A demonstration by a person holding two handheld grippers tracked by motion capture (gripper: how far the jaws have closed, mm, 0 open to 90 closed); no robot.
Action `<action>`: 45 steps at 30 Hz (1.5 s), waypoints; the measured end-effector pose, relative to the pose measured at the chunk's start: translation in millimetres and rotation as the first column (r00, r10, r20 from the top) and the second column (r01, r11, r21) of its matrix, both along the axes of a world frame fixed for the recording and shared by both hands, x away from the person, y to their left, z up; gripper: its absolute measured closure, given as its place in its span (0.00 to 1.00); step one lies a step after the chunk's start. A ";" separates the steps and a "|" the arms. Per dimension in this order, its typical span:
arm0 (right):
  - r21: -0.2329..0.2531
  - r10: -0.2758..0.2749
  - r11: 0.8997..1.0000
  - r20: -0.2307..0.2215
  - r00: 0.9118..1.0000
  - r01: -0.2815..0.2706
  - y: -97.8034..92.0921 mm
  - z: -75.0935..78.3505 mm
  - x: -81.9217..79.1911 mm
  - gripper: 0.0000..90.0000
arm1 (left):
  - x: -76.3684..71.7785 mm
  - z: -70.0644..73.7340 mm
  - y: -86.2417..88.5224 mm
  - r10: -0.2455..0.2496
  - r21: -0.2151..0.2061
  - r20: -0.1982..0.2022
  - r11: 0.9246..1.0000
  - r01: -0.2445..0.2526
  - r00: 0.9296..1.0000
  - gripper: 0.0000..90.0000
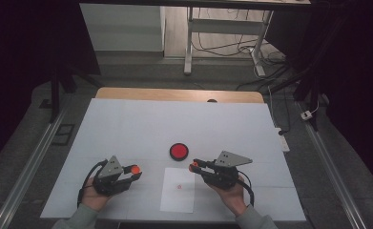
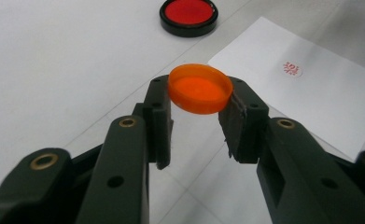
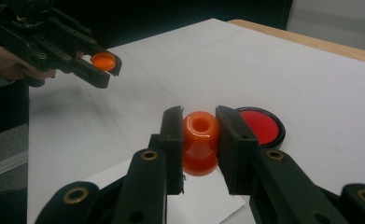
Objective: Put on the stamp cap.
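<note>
Stamp (image 3: pixel 200 142) sits squeezed in the right gripper (image 3: pixel 200 140), lying flat, open end toward the camera. Left gripper (image 2: pixel 200 100) pinches the cap (image 2: pixel 200 88), above the table (image 1: pixel 127 124).

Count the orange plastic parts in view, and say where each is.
2. An orange cap sits clamped in the left gripper above the table. An orange stamp body is gripped by the right gripper, over the paper sheet. None looks hidden.
</note>
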State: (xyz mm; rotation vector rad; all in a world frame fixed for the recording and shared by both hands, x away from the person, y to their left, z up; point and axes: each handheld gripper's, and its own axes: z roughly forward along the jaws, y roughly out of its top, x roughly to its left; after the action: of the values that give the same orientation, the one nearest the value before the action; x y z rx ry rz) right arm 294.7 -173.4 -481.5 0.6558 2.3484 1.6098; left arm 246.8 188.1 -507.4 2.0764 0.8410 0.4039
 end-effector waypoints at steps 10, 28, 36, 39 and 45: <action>0.004 -0.003 1.000 -0.003 1.000 0.003 -1.0 -0.6 -0.2 0.80 | 4.0 0.3 -10.8 -0.019 0.013 0.005 1.000 0.019 1.000 0.72; 0.007 -0.004 1.000 0.000 1.000 0.004 -0.7 -0.1 -0.1 0.80 | 8.5 2.2 -30.7 -0.070 0.028 0.012 0.997 0.069 0.997 0.72; 0.006 -0.003 1.000 -0.001 1.000 0.003 -0.5 -0.3 -0.2 0.80 | 10.7 2.3 -40.7 -0.089 0.033 0.011 0.996 0.088 0.996 0.72; 0.005 -0.003 1.000 0.000 1.000 0.003 -0.6 -0.3 -0.2 0.80 | 11.1 2.1 -42.7 -0.094 0.035 0.009 0.995 0.093 0.996 0.72; 0.005 -0.004 1.000 0.000 1.000 0.004 -0.6 -0.5 -0.3 0.80 | 11.4 2.0 -43.7 -0.095 0.037 0.007 0.995 0.095 0.995 0.72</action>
State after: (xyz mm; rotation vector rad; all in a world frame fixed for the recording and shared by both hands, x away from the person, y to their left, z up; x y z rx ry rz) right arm 294.4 -174.0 -482.0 0.6607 2.3427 1.6144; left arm 258.2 144.4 -505.4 2.1377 0.7314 0.3793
